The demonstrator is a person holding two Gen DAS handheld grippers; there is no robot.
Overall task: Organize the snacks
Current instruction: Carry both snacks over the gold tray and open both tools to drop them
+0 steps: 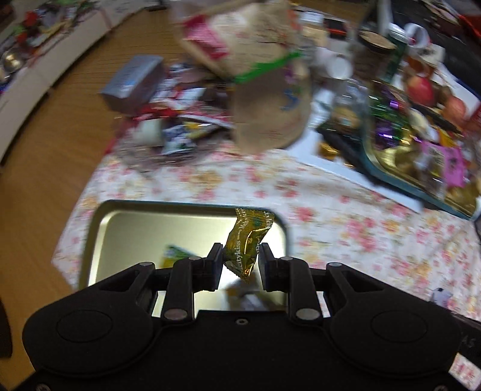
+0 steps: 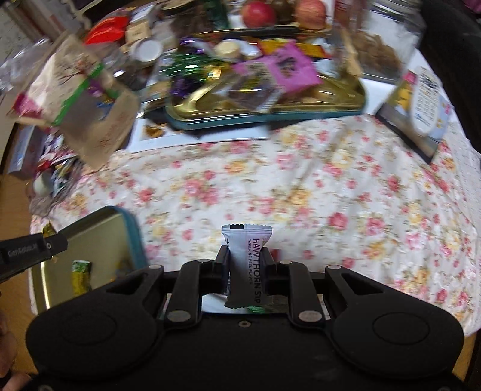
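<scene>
My left gripper point(image 1: 240, 260) is shut on a gold-wrapped candy point(image 1: 247, 240) and holds it above a shiny metal tin point(image 1: 102, 228) on the floral tablecloth. A green-wrapped snack point(image 1: 176, 254) lies in the tin. My right gripper point(image 2: 244, 260) is shut on a white hawthorn strip packet point(image 2: 247, 261), held above the tablecloth to the right of the tin point(image 2: 132, 237). The left gripper's finger point(image 2: 33, 246) shows at the left edge of the right wrist view, over the tin, where the green snack point(image 2: 80, 275) also lies.
A second tin tray point(image 2: 270, 115) heaped with snacks sits at the back of the table. A brown paper bag point(image 1: 264, 75) stands behind, with loose wrappers point(image 1: 177, 120) and a grey box point(image 1: 135, 81) to its left. Apples point(image 2: 258, 13) and a leaning booklet point(image 2: 421, 102) are further back.
</scene>
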